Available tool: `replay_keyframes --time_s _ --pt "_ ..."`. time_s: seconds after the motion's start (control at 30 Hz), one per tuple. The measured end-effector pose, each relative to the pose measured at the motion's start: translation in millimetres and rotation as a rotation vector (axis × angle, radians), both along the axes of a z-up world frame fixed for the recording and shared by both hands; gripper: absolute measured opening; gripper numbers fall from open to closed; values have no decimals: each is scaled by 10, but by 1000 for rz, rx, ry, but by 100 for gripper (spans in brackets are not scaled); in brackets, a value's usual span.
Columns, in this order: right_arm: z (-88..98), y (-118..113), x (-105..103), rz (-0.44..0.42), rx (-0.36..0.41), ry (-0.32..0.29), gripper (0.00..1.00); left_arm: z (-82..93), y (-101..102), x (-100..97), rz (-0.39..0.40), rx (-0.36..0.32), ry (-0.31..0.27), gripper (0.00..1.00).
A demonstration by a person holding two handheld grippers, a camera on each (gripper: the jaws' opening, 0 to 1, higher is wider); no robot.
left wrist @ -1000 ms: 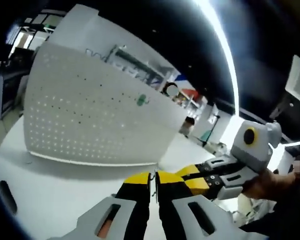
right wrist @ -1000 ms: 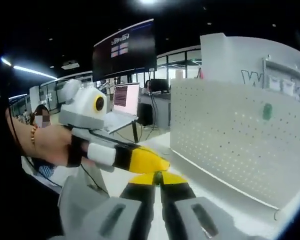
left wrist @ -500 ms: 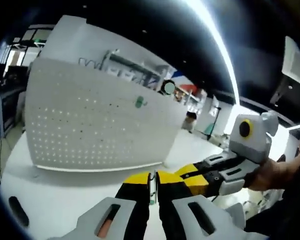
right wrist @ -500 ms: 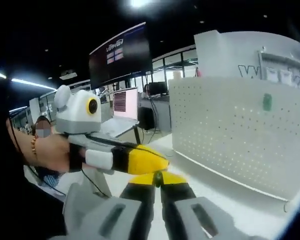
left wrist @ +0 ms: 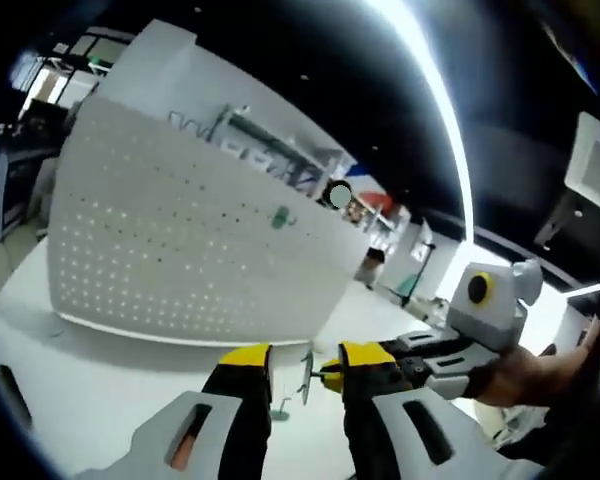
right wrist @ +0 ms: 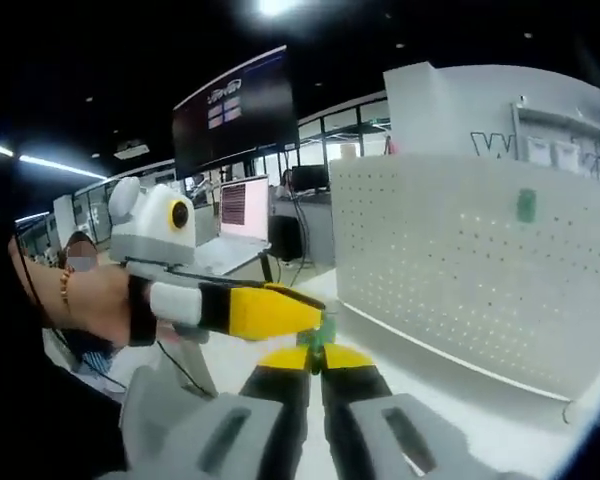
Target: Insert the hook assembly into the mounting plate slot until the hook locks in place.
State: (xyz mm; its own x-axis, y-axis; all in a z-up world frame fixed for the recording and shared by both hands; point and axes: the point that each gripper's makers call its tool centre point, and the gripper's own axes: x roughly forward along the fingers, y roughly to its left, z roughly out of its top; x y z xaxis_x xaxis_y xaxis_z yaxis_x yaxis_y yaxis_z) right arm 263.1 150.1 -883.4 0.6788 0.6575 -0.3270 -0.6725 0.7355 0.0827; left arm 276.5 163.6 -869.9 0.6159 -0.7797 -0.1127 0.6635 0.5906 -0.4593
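The hook assembly (left wrist: 305, 375), a thin metal piece with a green part (right wrist: 318, 334), is held just above the white table. My right gripper (right wrist: 315, 358) is shut on it. In the left gripper view my left gripper (left wrist: 305, 356) stands open, its yellow jaws on either side of the hook and apart from it, while the right gripper (left wrist: 328, 373) reaches in from the right. The mounting plate, a white pegboard (left wrist: 180, 250) (right wrist: 460, 270), stands upright beyond both grippers. A green hook (left wrist: 280, 216) (right wrist: 526, 205) hangs on it. The left gripper (right wrist: 315, 315) enters the right gripper view from the left.
The white table (left wrist: 80, 380) runs under the pegboard. A person's hand (right wrist: 80, 295) holds the left gripper. A large dark screen (right wrist: 245, 100) and a laptop (right wrist: 245, 205) stand behind it. A white wall panel with shelves (right wrist: 480, 110) rises behind the pegboard.
My left gripper has opened and let go of the hook assembly, which stays in the shut right gripper. The green part now shows above the right jaws.
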Motion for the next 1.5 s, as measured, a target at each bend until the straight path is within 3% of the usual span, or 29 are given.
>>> replay_keyframes --time_s 0.17,0.3,0.47,0.53,0.6,0.77,1.2,1.37,1.5 --pt "10 -79 43 -25 -2 -7 0 16 7 -38 -14 -4 -19 31" --pt "0 -123 64 -34 -5 -4 0 31 -11 -69 -30 -20 -21 45" --pt "-11 -150 84 -39 1 7 0 85 -35 -116 -44 -14 -68 59" --pt "-8 -160 101 -45 -2 2 0 87 -89 -159 -70 -46 -45 71" --pt "-4 -169 122 -49 -4 -2 0 43 -120 -182 -75 -32 -46 82" --pt "13 -194 181 -67 -12 -17 0 -49 -179 -276 -104 55 -79 92" --pt "62 -264 383 -138 5 -54 0 -74 -207 -280 -98 108 -112 100" --pt "132 -327 532 -189 10 -111 0 -72 -154 -243 -72 115 -111 100" --pt "206 -422 668 -247 -3 -179 0 -133 -109 -251 -61 92 -61 100"
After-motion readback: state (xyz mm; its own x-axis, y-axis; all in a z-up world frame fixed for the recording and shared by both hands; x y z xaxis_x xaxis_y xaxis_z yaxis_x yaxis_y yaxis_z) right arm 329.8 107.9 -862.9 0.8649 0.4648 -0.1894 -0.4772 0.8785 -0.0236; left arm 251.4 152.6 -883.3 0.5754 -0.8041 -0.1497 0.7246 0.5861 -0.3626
